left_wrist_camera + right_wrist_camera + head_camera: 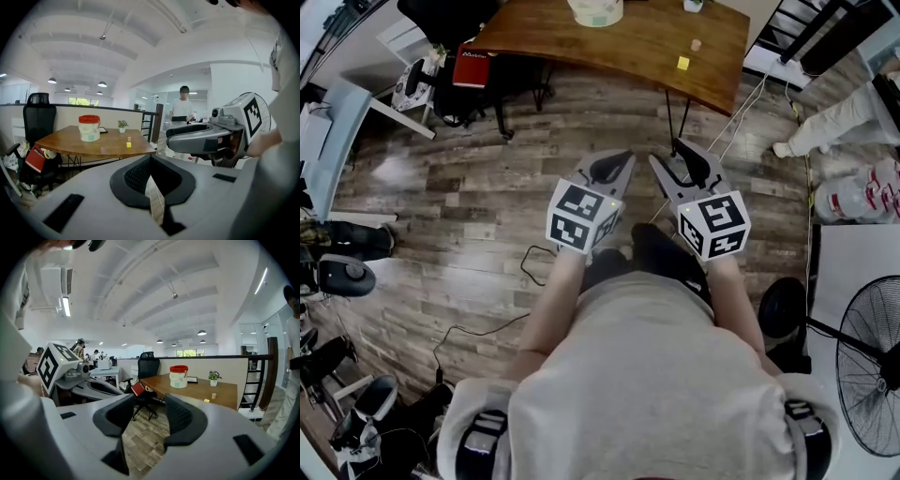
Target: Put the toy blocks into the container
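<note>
Two grippers at frame centre, above the floor (469, 197), well apart from the table (609, 47). Left gripper (617, 167) jaws together, empty. Right gripper (680, 161) jaws apart, empty. Yellow block (682, 63) and pale block (696, 44) on table, upper right. Container (596, 11) at top centre, apart from both.

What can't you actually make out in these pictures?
Container: head view, cut off by the top edge; contents hidden by its own wall in both gripper views.
Small block near the yellow block: too small in every view to tell its shape.
Potted plant: head view, cut off by the top edge.
</note>
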`<state>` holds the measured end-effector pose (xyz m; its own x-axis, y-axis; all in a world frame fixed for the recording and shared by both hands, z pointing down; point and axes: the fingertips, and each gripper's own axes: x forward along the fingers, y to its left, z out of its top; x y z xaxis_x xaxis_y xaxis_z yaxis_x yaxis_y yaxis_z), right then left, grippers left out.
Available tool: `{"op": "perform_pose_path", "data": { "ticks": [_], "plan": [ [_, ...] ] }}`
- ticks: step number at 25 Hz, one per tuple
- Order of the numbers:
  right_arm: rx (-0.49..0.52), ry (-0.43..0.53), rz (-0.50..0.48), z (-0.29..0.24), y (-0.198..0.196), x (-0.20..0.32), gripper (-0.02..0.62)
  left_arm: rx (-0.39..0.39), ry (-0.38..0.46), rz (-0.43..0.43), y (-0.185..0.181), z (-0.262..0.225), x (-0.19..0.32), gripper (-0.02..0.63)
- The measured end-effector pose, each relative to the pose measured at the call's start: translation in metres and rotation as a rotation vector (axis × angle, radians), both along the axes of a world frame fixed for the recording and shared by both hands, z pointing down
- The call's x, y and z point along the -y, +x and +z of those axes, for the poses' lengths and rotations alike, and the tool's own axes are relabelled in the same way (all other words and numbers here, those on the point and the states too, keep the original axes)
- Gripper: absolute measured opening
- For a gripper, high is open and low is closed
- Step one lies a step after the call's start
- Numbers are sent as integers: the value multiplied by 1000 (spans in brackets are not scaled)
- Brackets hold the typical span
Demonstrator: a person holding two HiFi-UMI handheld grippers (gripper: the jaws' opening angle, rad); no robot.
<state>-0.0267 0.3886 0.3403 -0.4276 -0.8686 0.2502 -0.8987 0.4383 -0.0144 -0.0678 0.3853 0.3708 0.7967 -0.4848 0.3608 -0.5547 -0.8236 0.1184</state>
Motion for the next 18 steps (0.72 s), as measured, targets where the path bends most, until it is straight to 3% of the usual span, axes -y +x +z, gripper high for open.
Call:
{"op": "perform_pose_path", "data": {
  "ticks": [2,6,11,18],
  "plan": [
    [3,1,18,2,3,7,241,-1,-14,2,0,5,4,12],
    [16,14,57,3,15,30,279,8,-44,-8,0,16,20,12],
    [47,11,58,13,24,76,288,23,-60,-37,0,29,61,12],
    [60,29,14,7,43,175,288,37,-54,-66,20,26,156,12]
  ]
}}
